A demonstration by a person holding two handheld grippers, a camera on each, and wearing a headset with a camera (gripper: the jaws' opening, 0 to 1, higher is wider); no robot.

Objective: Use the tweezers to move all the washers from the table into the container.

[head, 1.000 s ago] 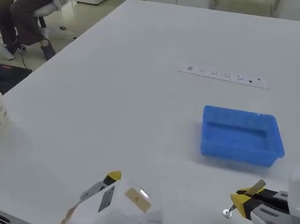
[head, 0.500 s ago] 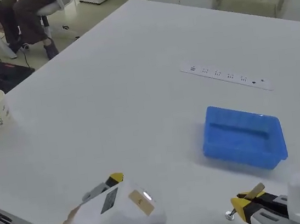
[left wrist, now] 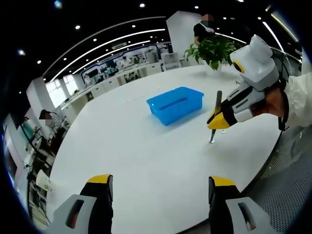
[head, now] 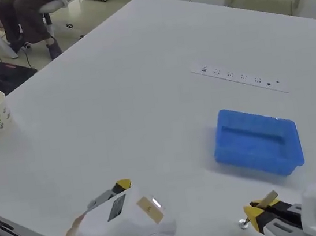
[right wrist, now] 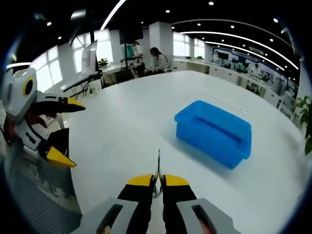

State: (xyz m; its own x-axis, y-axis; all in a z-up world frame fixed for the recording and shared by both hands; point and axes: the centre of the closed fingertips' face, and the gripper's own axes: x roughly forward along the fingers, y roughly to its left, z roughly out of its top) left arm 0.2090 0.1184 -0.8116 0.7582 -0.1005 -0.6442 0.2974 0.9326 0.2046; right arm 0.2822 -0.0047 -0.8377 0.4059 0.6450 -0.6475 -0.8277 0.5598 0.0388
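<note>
Head view: the blue container (head: 257,140) sits open-topped on the white table (head: 115,100). On the person's side of it, the right gripper (head: 253,215) carries the tweezers (head: 268,199), angled down at one washer (head: 242,223) lying on the table near the container. The left gripper (head: 153,216) hangs well to the container's left, holding nothing.

Left gripper view: its jaws stand wide apart, evidently idle. The tweezer tips meet the table at the washer, short of the container. Whether they have pinched it cannot be told.

Right gripper view: the jaws are pressed together on the tweezers' shank, so the tool points ahead toward the container, seemingly for a short carry.
</note>
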